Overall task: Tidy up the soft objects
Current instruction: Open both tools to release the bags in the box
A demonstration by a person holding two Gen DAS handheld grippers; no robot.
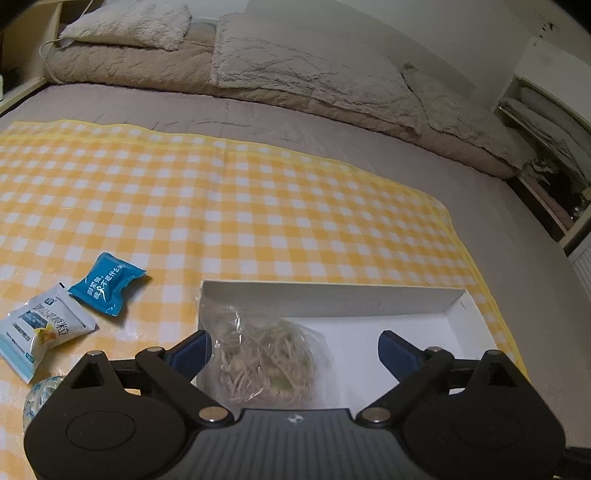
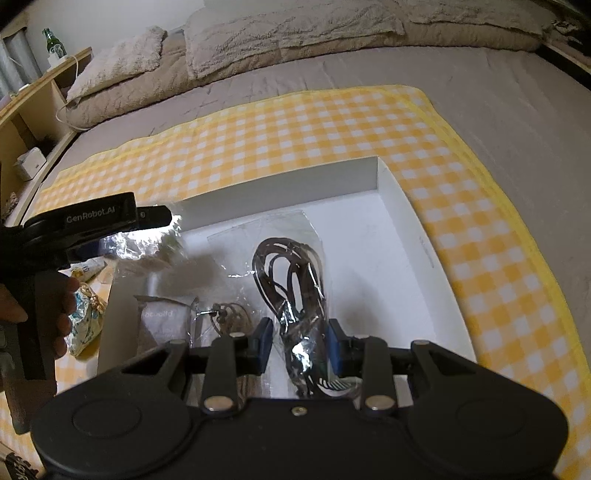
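Presently, entries taken with the white box as landmark.

White box [image 2: 413, 206]: shallow open carton, resting on the yellow-and-white checked cloth [image 1: 258, 206] spread over a grey-brown bed [image 1: 369, 140].

Left gripper [image 1: 294, 350]: blue pads spread wide, poised over the box's left end; nothing pinched.

Bag of beige twine [image 1: 262, 354]: clear plastic bag with a tangle of pale cord, lying inside the box against its left wall, between the spread pads but touched by neither in view.

Right gripper [image 2: 300, 345]: pads drawn close, pinching the bag of dark cable at its lower end, above the box's near part.

Bag of dark cable [image 2: 291, 273]: clear bag with coiled black cord, stretching from the pads toward the middle of the box floor.

Other box contents: small clear packet with a brownish cord loop [image 2: 227, 314], just left of the cable bag; white packet [image 2: 162, 321] beside it.

Outside the box, to its left: blue snack pouch [image 1: 107, 282], white-and-blue snack pouch [image 1: 40, 332], touching at a corner; crinkled foil packet [image 2: 83, 321] near the box's left wall.

Hand [image 2: 55, 306]: wrapped around the left gripper's handle, left of the box.

Beyond the box: fluffy pillows [image 1: 129, 22] and folded quilt at the head of the bed.
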